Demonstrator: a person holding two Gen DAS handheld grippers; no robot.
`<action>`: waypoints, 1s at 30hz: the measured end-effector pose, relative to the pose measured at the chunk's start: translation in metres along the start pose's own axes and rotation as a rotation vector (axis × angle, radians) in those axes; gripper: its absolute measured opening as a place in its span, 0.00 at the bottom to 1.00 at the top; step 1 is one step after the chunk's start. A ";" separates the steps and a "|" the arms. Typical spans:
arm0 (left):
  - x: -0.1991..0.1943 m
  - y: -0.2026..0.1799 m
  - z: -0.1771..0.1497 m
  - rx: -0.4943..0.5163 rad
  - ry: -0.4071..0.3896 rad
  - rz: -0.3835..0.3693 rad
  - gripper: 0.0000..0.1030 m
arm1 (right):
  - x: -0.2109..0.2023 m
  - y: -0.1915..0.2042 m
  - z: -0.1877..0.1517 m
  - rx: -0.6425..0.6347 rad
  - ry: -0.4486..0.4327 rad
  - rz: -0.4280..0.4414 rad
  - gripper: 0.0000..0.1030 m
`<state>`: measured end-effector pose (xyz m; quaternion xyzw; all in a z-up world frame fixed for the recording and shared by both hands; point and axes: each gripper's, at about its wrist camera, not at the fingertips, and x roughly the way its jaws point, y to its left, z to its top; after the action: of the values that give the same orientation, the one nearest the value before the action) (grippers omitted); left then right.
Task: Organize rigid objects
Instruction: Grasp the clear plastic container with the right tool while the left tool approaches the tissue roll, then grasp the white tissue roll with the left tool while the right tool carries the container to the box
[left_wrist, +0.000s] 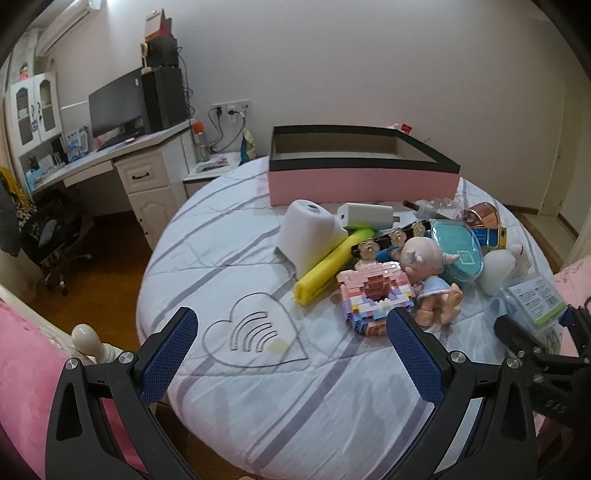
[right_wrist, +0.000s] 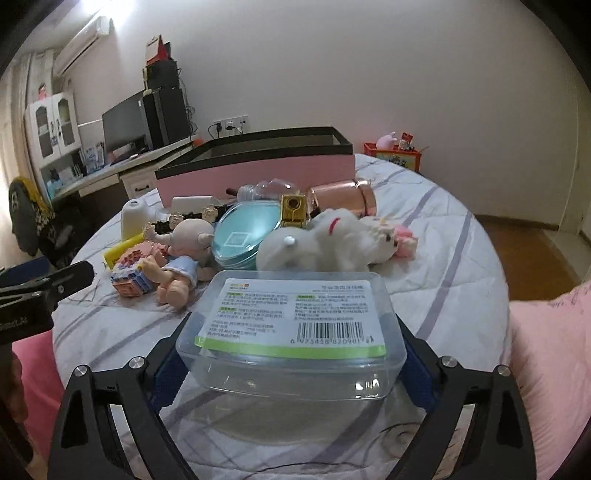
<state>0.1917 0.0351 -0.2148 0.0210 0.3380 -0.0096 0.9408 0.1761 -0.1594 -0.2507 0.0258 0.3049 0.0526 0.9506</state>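
Note:
My right gripper (right_wrist: 291, 354) is shut on a clear plastic box (right_wrist: 291, 332) with a green-edged label, held above the round bed; it also shows in the left wrist view (left_wrist: 535, 299). My left gripper (left_wrist: 291, 332) is open and empty, low over the bedspread in front of a pastel brick model (left_wrist: 373, 299). A pile lies behind it: a baby doll (left_wrist: 432, 273), a yellow highlighter (left_wrist: 328, 262), a white wedge-shaped device (left_wrist: 310, 232), a white charger (left_wrist: 365, 216), a teal round case (right_wrist: 243, 232) and a white plush toy (right_wrist: 332, 240). An open pink box (left_wrist: 362, 184) stands at the back.
The round bed (left_wrist: 229, 369) has a striped white spread with a heart print (left_wrist: 255, 332). Pink cushions (right_wrist: 550, 354) lie at both sides. A desk (left_wrist: 122, 155) with a monitor stands at the left, over wooden floor. A red toy bin (right_wrist: 395, 151) sits at the far right.

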 end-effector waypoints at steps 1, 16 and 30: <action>0.002 -0.001 0.003 0.009 0.000 -0.002 1.00 | -0.001 -0.003 0.001 0.006 -0.002 0.002 0.93; 0.079 0.007 0.056 -0.030 0.051 0.017 1.00 | -0.018 -0.041 0.031 0.046 -0.110 -0.017 0.92; 0.107 0.013 0.060 -0.057 0.134 -0.206 0.62 | 0.006 -0.033 0.077 0.020 -0.130 0.064 0.93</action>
<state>0.3129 0.0451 -0.2363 -0.0399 0.4006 -0.0952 0.9104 0.2282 -0.1926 -0.1945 0.0486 0.2422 0.0783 0.9659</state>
